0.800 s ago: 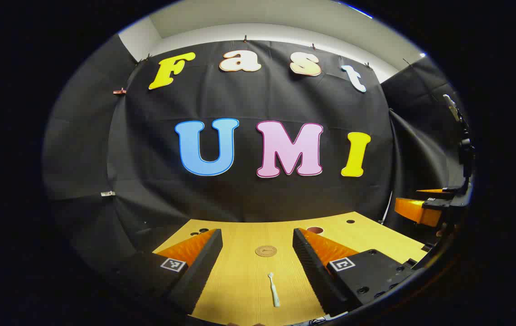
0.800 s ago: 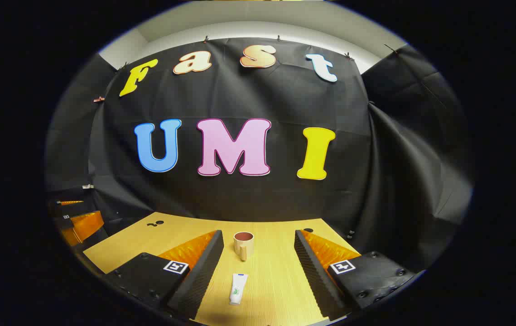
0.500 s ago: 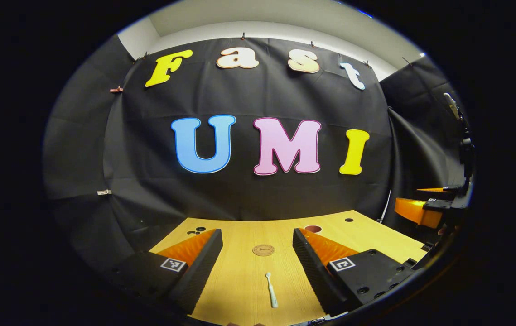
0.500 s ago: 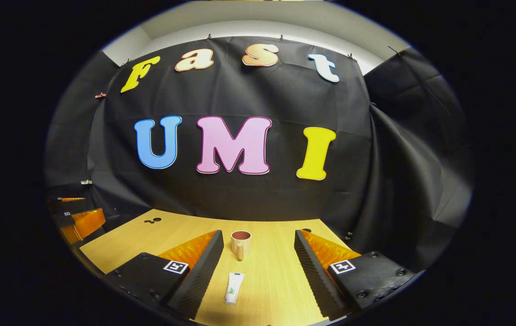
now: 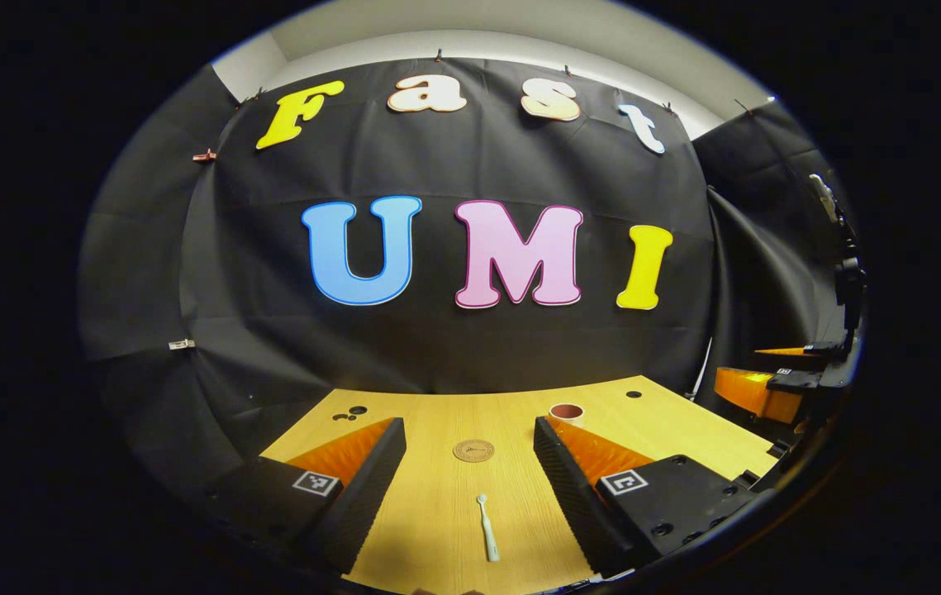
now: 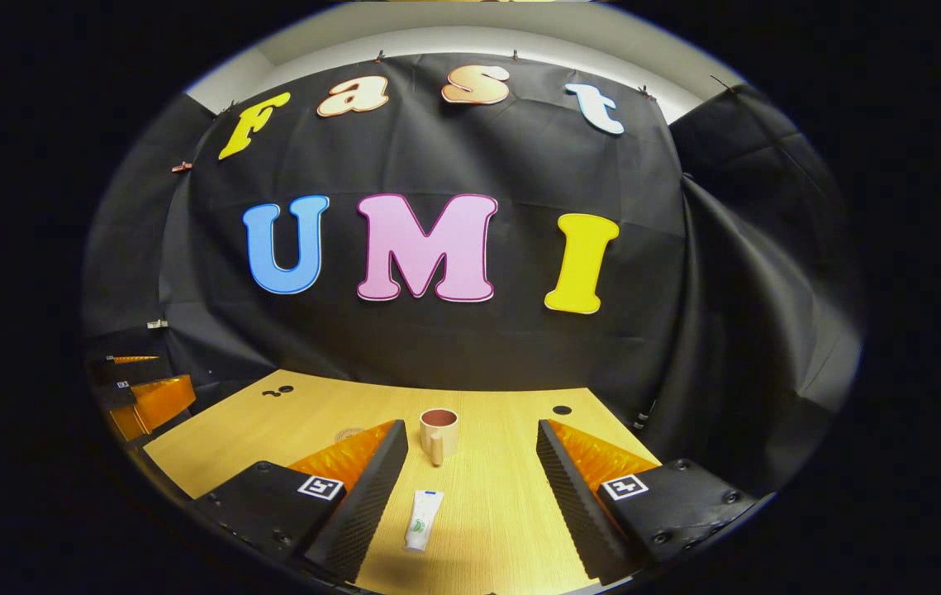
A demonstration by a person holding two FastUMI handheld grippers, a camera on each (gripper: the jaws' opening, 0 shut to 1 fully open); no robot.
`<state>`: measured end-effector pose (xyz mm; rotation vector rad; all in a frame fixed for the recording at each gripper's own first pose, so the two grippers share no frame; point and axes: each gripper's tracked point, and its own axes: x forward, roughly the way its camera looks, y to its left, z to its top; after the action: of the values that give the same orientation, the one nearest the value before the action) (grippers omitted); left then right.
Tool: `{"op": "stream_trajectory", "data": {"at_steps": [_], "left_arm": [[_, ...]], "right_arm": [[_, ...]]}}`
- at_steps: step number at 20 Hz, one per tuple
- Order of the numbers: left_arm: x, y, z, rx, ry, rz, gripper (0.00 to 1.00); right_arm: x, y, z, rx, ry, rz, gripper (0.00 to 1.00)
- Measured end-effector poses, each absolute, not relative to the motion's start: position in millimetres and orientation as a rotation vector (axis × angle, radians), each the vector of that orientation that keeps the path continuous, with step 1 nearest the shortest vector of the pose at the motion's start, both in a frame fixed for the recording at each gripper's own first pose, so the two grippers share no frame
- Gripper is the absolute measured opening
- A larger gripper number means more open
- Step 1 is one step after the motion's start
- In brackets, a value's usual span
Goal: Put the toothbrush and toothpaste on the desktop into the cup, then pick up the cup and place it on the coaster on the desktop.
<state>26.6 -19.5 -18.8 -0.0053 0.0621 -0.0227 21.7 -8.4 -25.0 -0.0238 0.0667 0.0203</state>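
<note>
In the left gripper view a white toothbrush [image 5: 485, 538] lies on the wooden desktop [image 5: 437, 504] between the fingers of my open left gripper [image 5: 470, 463]. A round brown coaster [image 5: 473, 450] sits beyond it, and the cup's rim [image 5: 567, 411] peeks over the right finger. In the right gripper view a white toothpaste tube [image 6: 423, 520] lies between the fingers of my open right gripper [image 6: 472, 463], with the beige cup [image 6: 439, 431] upright behind it, handle facing me. Both grippers hover above the desk with nothing held.
The other gripper [image 5: 776, 384] shows at the right edge of the left gripper view, and at the left edge [image 6: 140, 397] of the right gripper view. Small dark holes [image 6: 561, 410] mark the desktop [image 6: 503, 512] near the back. Black cloth closes in the desk behind and beside.
Both views have tilted downward a little: the wall has risen in each frame and more desktop shows. The toothbrush, toothpaste and cup have stayed where they lay.
</note>
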Motion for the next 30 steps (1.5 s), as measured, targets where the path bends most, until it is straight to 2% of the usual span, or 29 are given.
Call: {"op": "stream_trajectory", "data": {"at_steps": [3, 8, 18, 23, 30], "left_arm": [[29.2, -18.4, -21.1, 0.002, 0.074, -0.013, 0.99], [31.4, -13.1, -25.8, -0.042, 0.107, 0.026, 0.99], [29.9, 5.6, -56.4, -0.054, 0.202, 0.149, 0.99], [34.2, 13.5, -76.5, -0.010, 0.267, 0.219, 0.99], [40.6, 7.8, -97.5, -0.015, 0.346, 0.240, 0.99]], "right_arm": [[30.6, -3.8, -33.1, -0.017, 0.097, 0.042, 0.97], [51.2, 8.2, -73.0, -0.034, 0.255, 0.080, 0.97], [84.4, 44.9, -187.5, -0.023, 0.614, 0.220, 0.98], [98.1, 42.8, -247.7, -0.062, 0.787, 0.224, 0.98], [116.5, 52.6, -307.1, -0.071, 0.961, 0.202, 0.98]]}}
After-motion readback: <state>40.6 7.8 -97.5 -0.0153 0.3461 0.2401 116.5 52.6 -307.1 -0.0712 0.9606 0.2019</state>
